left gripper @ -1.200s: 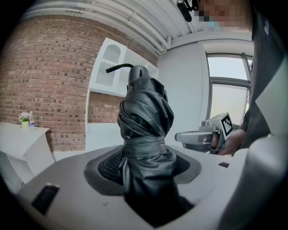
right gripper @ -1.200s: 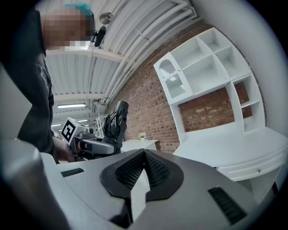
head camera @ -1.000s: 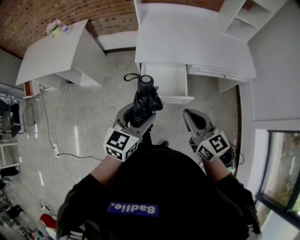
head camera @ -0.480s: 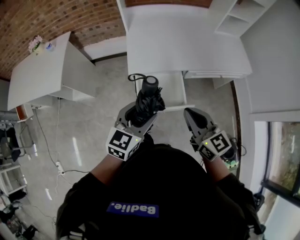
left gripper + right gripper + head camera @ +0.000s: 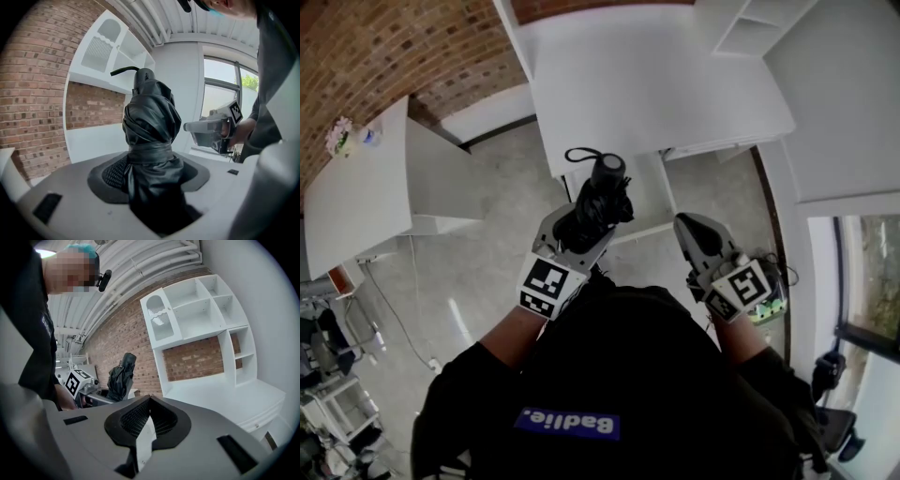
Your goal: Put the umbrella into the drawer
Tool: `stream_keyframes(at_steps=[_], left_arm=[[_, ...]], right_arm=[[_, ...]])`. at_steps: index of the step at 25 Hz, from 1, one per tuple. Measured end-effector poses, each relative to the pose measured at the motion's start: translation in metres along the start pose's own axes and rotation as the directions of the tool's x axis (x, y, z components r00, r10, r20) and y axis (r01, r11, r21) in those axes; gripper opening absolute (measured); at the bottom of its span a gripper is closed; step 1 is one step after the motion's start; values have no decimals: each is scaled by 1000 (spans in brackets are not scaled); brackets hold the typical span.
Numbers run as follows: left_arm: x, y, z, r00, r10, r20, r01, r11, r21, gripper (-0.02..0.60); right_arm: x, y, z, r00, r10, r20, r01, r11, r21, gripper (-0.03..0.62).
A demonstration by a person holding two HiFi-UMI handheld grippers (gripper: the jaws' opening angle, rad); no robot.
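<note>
While the person faces the white desk [image 5: 656,84], the left gripper [image 5: 581,225] has its wide-set jaws clamped around the folded black fabric umbrella [image 5: 602,199]. The umbrella juts out past the jaws, its handle and wrist loop farthest out, held over the open white drawer [image 5: 653,187] and not inside it. Beside it, the right gripper [image 5: 694,232] holds nothing, its jaw tips brought together.

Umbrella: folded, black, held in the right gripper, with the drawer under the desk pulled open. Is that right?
One thing is wrong: the folded black umbrella is held in the left gripper, not the right. The left gripper view shows its jaws clamped on the fabric. The right gripper is shut and holds nothing. The drawer under the desk is pulled open.
</note>
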State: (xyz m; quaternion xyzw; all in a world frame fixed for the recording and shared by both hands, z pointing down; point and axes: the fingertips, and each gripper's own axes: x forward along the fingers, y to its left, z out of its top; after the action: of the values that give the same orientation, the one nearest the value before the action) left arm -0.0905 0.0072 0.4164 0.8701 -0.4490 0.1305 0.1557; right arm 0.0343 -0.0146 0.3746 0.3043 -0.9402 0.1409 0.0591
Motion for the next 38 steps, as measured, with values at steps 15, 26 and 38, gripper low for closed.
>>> stream_keyframes(at_steps=[15,26,38], left_arm=[[67,19,-24,993,-5,-119,14,997,72,268],[136,25,-109,948,-5,-319,35,996,88,268],[208,28,-212,835,-51,-548,128,986,103,268]], right_arm=[[18,-43,1,999,29,-40,-28,999,18,29],[17,-99,-1,995,30,-90,-27,999,32,29],[-3,-135,-8,991,-59,-123,63,997,32,29]])
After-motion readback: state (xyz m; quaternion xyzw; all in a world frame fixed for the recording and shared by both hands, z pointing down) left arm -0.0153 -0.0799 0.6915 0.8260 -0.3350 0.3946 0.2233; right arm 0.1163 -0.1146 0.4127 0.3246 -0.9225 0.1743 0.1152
